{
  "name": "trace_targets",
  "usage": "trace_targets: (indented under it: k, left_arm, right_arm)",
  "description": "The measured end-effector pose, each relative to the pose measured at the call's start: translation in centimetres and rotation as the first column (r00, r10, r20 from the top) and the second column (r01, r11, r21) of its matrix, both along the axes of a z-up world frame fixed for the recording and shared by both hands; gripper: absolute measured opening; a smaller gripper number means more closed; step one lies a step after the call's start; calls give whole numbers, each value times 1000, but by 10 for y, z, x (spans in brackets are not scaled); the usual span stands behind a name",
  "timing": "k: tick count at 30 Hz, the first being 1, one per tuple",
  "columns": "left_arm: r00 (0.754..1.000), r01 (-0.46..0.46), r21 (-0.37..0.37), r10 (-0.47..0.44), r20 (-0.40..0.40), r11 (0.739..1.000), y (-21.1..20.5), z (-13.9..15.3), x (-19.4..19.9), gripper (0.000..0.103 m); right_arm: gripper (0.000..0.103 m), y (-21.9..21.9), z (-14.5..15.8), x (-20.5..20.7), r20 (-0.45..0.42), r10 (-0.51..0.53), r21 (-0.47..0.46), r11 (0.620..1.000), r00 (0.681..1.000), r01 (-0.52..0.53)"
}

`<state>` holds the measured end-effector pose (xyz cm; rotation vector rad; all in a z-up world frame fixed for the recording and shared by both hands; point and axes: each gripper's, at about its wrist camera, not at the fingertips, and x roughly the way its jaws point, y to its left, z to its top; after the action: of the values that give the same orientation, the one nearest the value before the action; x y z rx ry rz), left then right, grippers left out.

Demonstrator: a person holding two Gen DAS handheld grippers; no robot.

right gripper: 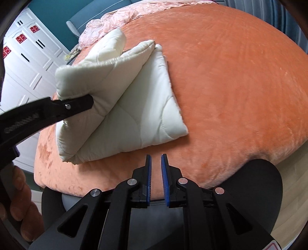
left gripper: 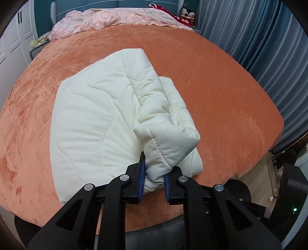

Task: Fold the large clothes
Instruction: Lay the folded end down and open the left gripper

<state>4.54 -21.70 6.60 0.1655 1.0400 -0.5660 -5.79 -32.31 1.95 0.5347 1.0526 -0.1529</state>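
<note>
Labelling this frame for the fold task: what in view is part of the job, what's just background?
Job:
- white quilted comforter, partly folded on the orange bed
- left gripper, jaws clamped on a comforter corner
- right gripper, jaws holding nothing, a narrow gap between them

Background:
- pink lace bedding at the head of the bed
- blue curtains
- white wardrobe
- stuffed dolls

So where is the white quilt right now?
The white quilt lies folded on the orange bed, near its foot edge; the left gripper pinches and lifts one corner, while the right gripper hangs empty beside it.
</note>
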Motion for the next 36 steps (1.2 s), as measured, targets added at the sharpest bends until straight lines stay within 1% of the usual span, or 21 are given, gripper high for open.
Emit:
trace_targets:
  k: [4, 7, 8, 9, 10, 11, 12, 14, 15, 16, 19, 21, 23, 25, 27, 29, 30, 31, 33, 36]
  left_arm:
    - [1000, -2, 10, 2, -27, 1000, -1, -9, -1, 16]
    - [999, -32, -36, 30, -40, 999, 12, 1, -3, 21]
    - [998, -42, -62, 39, -41, 997, 20, 8, -3, 26]
    - [998, -49, -94, 46, -40, 994, 27, 17, -4, 34]
    - [998, -62, -139, 56, -42, 988, 39, 28, -5, 39]
    - [996, -80, -178, 73, -43, 981, 50, 37, -6, 47]
    - [994, -104, -212, 98, -39, 972, 64, 47, -5, 50]
    - [988, -156, -242, 154, -25, 958, 88, 62, 1, 50]
    - [982, -187, -249, 189, -18, 950, 99, 67, 6, 50]
    - [974, -224, -243, 228, -9, 944, 109, 71, 12, 50]
    - [941, -329, -160, 338, 29, 930, 129, 68, 31, 50]
    - [921, -383, -121, 389, 22, 916, 141, 59, 45, 50]
    - [907, -417, -101, 420, 7, 903, 150, 53, 54, 50]
    - [899, -435, -88, 437, -2, 896, 155, 47, 59, 50]
    - [901, -432, -74, 434, 1, 899, 154, 45, 62, 50]
    - [906, -423, -58, 424, 7, 904, 156, 44, 64, 50]
    - [910, -414, -56, 416, 9, 908, 152, 45, 66, 50]
    - [911, -411, -54, 412, 14, 910, 153, 44, 67, 50]
    - [918, -394, -49, 395, 23, 918, 144, 45, 72, 50]
    - [928, -369, -46, 370, 34, 928, 128, 46, 76, 50]
  right_arm:
    - [13, 0, 5, -2, 5, -12, -1, 1000, 1000, 12]
    - [15, -8, 18, -6, 35, -31, 8, 999, 999, 31]
    - [15, -10, 25, -7, 49, -36, 6, 999, 998, 36]
    - [21, -11, 33, -7, 67, -41, 0, 999, 997, 41]
    - [30, -11, 40, -7, 88, -45, -5, 999, 995, 45]
    - [35, -11, 50, -7, 113, -48, -9, 999, 992, 49]
    - [42, -10, 57, -5, 134, -49, -13, 999, 990, 51]
    - [47, -8, 72, 1, 184, -44, -12, 999, 982, 47]
    - [51, -6, 80, 6, 207, -38, -3, 999, 978, 39]
    - [56, -5, 87, 13, 229, -32, 11, 999, 973, 30]
    - [61, 1, 101, 38, 270, -17, 57, 998, 963, 1]
    - [62, 10, 107, 60, 280, 17, 49, 998, 960, -32]
    - [64, 21, 107, 86, 257, 55, 15, 998, 965, -61]
    - [64, 28, 105, 112, 200, 69, 10, 997, 977, -73]
    - [64, 34, 100, 127, 143, 71, 17, 997, 987, -74]
    - [55, 40, 93, 135, 101, 82, 5, 997, 992, -83]
    - [32, 42, 90, 135, 86, 92, 1, 996, 992, -93]
    - [28, 43, 86, 134, 74, 99, -6, 995, 992, -99]
    - [20, 38, 84, 127, 87, 99, -32, 995, 991, -97]
    - [18, 19, 82, 112, 115, 52, -9, 999, 992, -51]
